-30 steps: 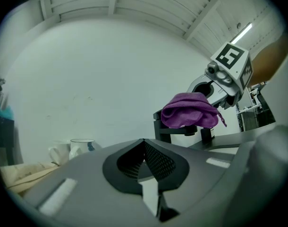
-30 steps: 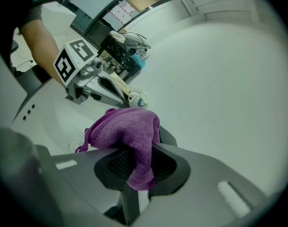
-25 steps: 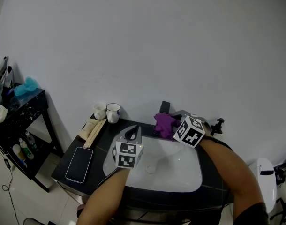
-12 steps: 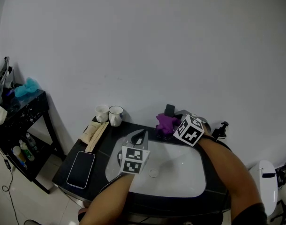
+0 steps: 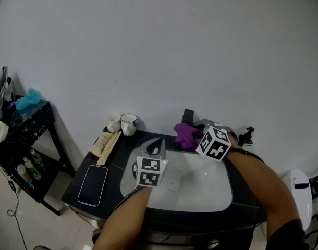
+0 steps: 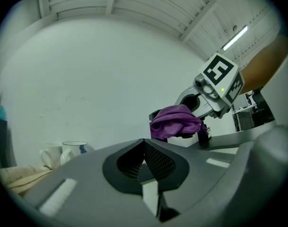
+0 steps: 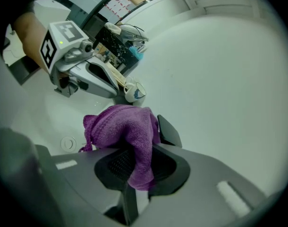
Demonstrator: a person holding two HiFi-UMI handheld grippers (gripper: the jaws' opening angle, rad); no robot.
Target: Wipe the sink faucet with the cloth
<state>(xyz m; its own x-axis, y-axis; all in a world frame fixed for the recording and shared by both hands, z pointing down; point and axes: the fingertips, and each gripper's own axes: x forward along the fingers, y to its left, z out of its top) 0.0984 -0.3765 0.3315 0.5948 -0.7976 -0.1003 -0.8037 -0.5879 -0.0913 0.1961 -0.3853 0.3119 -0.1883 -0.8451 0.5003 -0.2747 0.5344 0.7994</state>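
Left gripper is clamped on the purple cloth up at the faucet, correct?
Not the left: the right gripper is clamped on the purple cloth up at the faucet, as the right gripper view shows. The left gripper is shut on nothing.

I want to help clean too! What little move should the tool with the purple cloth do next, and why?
Probably rub the cloth sideways along the black faucet. The right tool is shut on the cloth, which sits bunched right by the faucet above the sink, so a short wiping stroke looks like the next step.
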